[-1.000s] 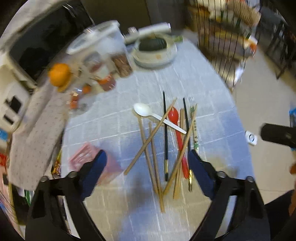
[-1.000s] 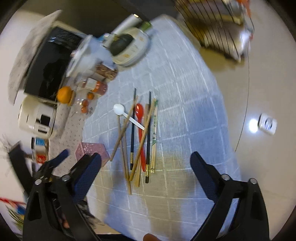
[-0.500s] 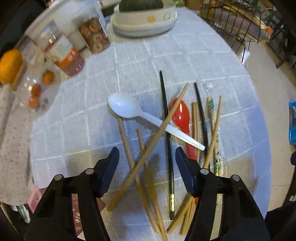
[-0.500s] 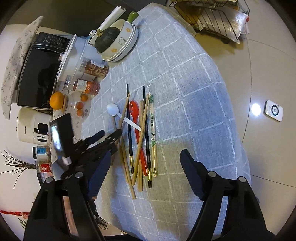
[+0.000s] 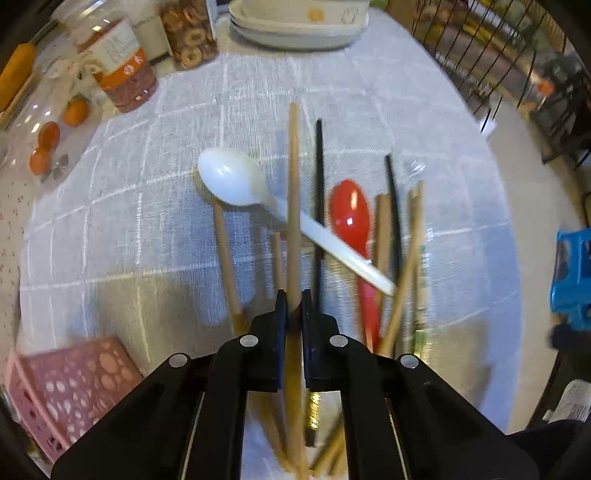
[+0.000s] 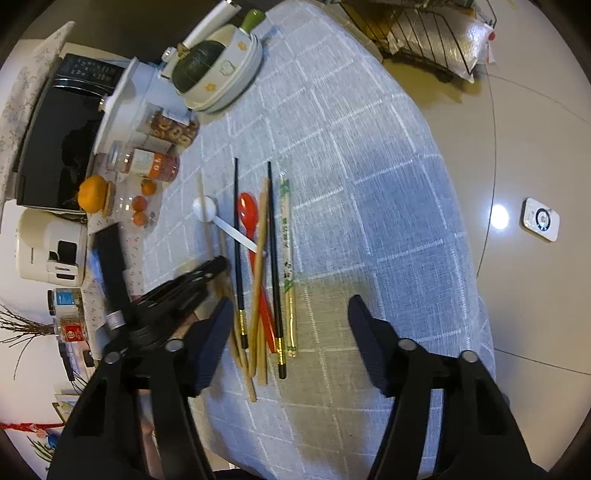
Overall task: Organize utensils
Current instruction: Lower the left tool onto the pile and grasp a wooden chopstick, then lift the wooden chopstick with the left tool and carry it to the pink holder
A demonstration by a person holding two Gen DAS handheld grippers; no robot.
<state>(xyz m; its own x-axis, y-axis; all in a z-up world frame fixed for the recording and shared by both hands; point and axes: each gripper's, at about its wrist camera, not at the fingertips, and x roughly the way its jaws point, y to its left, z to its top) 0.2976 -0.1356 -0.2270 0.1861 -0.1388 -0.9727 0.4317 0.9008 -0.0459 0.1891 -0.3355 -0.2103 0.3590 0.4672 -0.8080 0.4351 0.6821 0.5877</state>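
Observation:
A pile of utensils lies on the grey checked tablecloth (image 5: 166,229): a white plastic spoon (image 5: 236,182), a red spoon (image 5: 351,218), black chopsticks (image 5: 318,206) and several wooden ones. My left gripper (image 5: 291,304) is shut on a wooden chopstick (image 5: 293,192) that points straight ahead over the white spoon's handle. In the right wrist view the left gripper (image 6: 207,275) shows at the pile's left side. My right gripper (image 6: 290,328) is open and empty above the near ends of the pile; the red spoon (image 6: 247,210) and a wrapped chopstick pair (image 6: 286,236) lie below it.
A pink perforated basket (image 5: 70,384) sits near left. Jars (image 5: 122,74), small oranges (image 5: 48,136) and a cream dish (image 5: 299,22) stand at the far side. In the right wrist view a microwave (image 6: 55,140) and a wire rack (image 6: 424,37) stand beyond the table edges.
My left gripper came down onto the pile and closed on a wooden chopstick, which now points straight ahead instead of lying diagonal. The right gripper stayed open, drifting slightly closer.

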